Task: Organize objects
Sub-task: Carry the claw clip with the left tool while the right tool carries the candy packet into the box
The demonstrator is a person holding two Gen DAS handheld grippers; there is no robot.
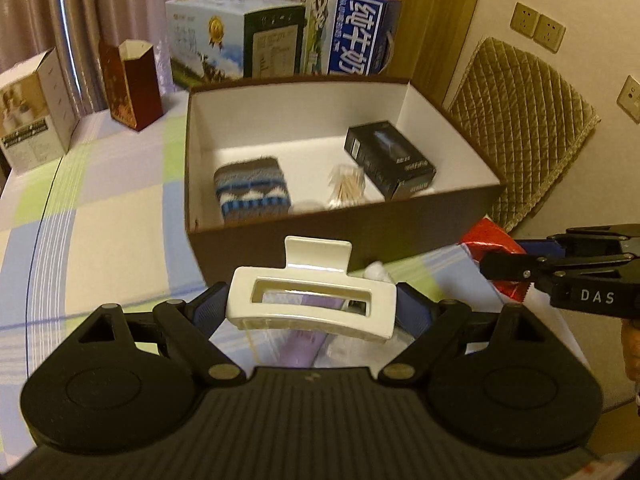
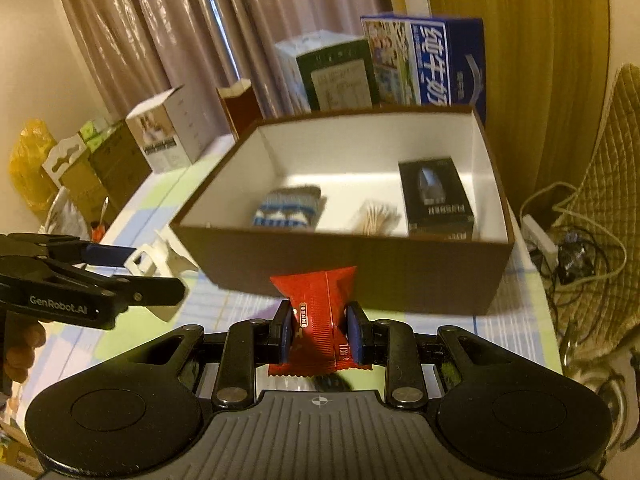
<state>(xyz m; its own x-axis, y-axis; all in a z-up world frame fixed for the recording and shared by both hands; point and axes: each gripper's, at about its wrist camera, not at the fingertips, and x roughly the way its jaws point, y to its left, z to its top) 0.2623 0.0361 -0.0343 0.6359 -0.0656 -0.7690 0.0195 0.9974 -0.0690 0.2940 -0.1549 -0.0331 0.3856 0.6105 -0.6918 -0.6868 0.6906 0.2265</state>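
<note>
Nearest, my left gripper (image 1: 312,306) has its jaws closed on a white hair claw clip (image 1: 310,304), gripped at both ends and held level above the tabletop (image 1: 100,208). Beneath the clip I see a purple item in clear wrapping (image 1: 304,344); what it is I cannot tell. My right gripper (image 2: 320,330) has its jaws closed narrowly on a red snack packet (image 2: 318,316), held upright with its top edge just before the near wall of the box. Both grippers hang side by side, just short of that wall. Beyond them, the brown open box (image 1: 320,236) with a white interior sits on the checked tabletop. Inside I see a knitted blue-and-grey pouch (image 1: 253,190) at left, a clear pack of toothpicks (image 1: 347,186) in the middle, and a black carton (image 1: 390,164) at right. Farther back stand two milk cartons (image 1: 280,36), a dark red hexagonal box (image 1: 132,84) and a white carton (image 1: 34,108).
</note>
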